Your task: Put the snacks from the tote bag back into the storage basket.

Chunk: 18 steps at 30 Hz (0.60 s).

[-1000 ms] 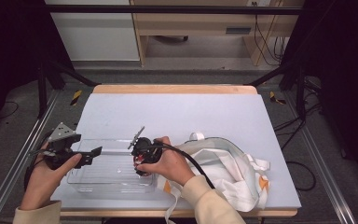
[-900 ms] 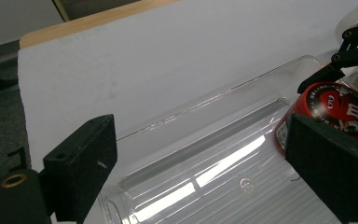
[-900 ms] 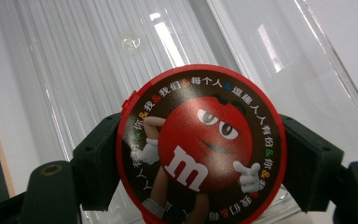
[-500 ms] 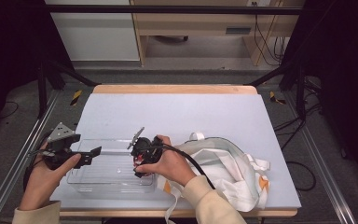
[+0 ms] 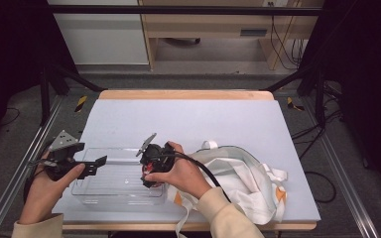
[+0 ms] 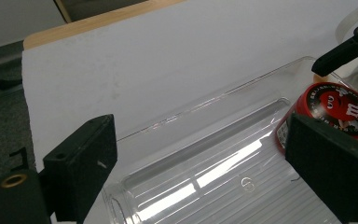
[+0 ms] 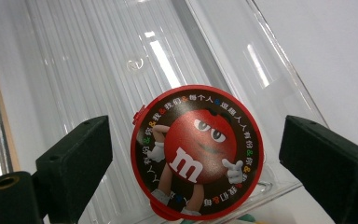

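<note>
A clear plastic tray (image 5: 114,194) lies near the table's front left. A red round M&M's can (image 7: 196,151) stands upright at the tray's right end, also seen as the can (image 6: 335,105) in the left gripper view. My right gripper (image 7: 200,158) points down over it. Its jaws have just been opening and now stand wide on either side of the lid without touching it. From above, the right gripper (image 5: 148,173) is at the tray's right end. My left gripper (image 5: 96,164) hovers open over the tray's left end, nothing between its jaws.
A white cloth bag (image 5: 238,178) with long straps and an orange patch lies crumpled right of the tray, partly under the right forearm. The white table mat (image 5: 193,119) stretches bare toward the far wooden edge (image 5: 183,94).
</note>
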### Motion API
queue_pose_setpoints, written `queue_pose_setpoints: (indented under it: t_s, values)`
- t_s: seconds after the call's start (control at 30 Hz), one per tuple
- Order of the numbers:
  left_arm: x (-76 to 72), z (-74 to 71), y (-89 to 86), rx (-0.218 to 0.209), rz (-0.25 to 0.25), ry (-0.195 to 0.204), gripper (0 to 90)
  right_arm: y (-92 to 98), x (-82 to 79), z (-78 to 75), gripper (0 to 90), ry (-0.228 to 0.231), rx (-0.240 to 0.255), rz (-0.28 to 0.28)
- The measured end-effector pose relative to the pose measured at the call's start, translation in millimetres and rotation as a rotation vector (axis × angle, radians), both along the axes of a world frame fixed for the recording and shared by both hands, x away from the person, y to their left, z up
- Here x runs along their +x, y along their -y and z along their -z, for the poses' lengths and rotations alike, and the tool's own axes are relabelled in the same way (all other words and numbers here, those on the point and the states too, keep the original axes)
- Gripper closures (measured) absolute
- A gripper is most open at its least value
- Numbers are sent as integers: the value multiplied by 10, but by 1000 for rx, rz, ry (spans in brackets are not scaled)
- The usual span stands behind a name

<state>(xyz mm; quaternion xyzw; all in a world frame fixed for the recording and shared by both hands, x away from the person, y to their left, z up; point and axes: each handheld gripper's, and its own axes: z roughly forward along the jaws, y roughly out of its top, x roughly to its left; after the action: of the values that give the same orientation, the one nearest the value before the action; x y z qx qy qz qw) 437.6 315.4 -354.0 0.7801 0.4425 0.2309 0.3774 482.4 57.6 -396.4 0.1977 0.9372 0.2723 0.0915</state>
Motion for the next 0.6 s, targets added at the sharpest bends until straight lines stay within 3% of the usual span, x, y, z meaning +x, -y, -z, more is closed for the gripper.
queue_pose_setpoints:
  t_s: [0.6]
  values:
    - [-4,-6,-25,4,-2,-3,91,110,-92,-200,93,38,57,19]
